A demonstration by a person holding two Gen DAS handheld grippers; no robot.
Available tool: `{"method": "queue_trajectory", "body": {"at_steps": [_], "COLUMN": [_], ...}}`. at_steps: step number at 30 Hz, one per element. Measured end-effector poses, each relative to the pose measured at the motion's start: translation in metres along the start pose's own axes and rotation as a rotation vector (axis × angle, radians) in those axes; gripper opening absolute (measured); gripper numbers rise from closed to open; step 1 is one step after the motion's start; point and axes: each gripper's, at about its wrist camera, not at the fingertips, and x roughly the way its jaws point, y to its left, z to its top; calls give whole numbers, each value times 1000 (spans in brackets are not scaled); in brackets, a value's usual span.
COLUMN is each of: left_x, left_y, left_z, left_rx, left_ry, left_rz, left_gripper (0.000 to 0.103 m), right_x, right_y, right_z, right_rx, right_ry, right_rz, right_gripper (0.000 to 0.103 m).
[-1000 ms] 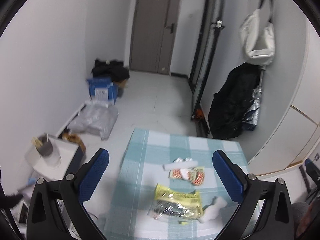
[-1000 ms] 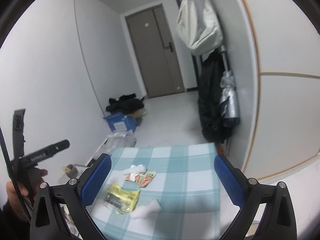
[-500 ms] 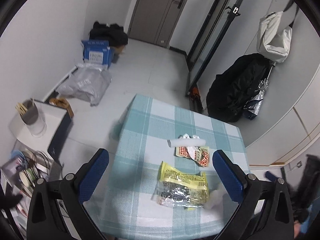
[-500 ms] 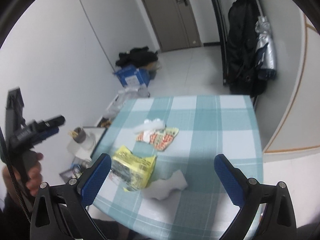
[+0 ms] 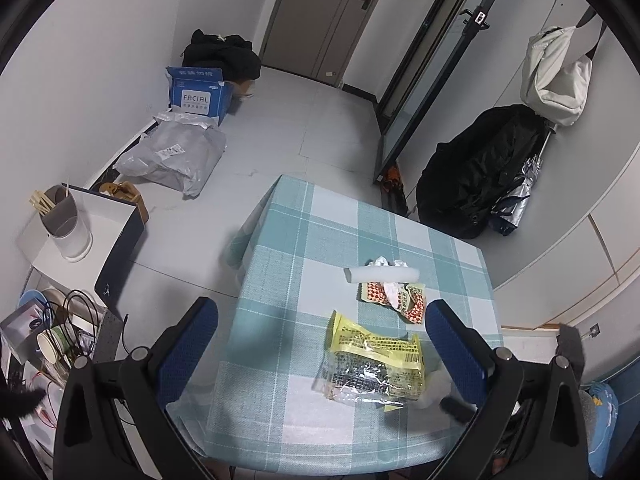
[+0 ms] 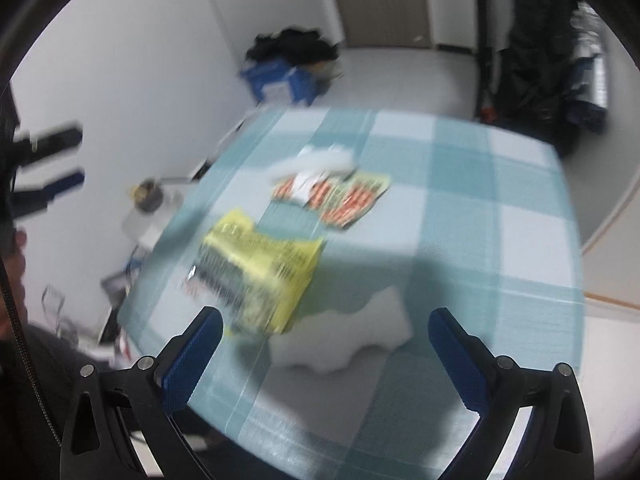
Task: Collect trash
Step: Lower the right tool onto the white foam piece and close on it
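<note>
I judge nothing collected: both my left gripper (image 5: 322,340) and right gripper (image 6: 325,342) hang spread and empty above the table (image 5: 280,264), where all 4 scraps lie around the yellow wrapper (image 5: 376,356).

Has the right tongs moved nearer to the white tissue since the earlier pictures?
Yes. The right tongs came forward and down over the table; the white tissue now lies just ahead of them.

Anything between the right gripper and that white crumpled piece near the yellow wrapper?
Nothing visible. The right gripper is open above the table, and the white crumpled piece lies bare between its fingers; the yellow wrapper sits beside it, toward the left.
</note>
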Motion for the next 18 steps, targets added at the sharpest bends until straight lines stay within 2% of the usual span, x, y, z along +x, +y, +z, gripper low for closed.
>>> {"method": "queue_trajectory", "body": {"at_steps": [4,18], "left_x": [-1,6], "left_y": [7,24], "left_z": [1,-1], "left_rx": [-16,-42], "left_ry": [2,31], "left_rz": [-1,5], "left_gripper": [102,102], "right_x": [8,39], "right_y": [16,13], "right_z": [-9,-16], "right_rx": [-108,-239], "right_ry": [19,85], "right_rz": [-42,-175], "right_gripper": [103,101]}}
